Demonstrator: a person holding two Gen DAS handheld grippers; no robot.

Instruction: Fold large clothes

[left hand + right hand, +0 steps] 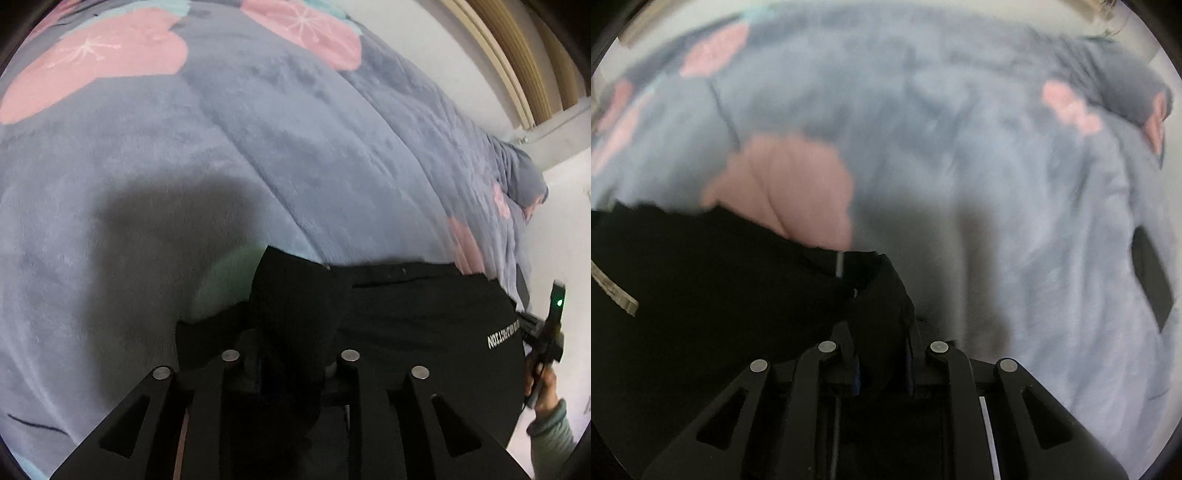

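A black garment with white lettering lies on a grey-blue fleece blanket. My left gripper is shut on a bunched fold of the garment's left end, and the cloth hides its fingertips. In the right wrist view the same black garment spreads to the left, with a pale label strip on it. My right gripper is shut on a raised tuck of its right end. That view is blurred. Both grippers point steeply down at the bed.
The blanket has pink flower patches and covers the whole bed. A dark flat object lies on it at the right. A hand holds the other tool's body with a green light. Beyond the bed are a white wall and wooden slats.
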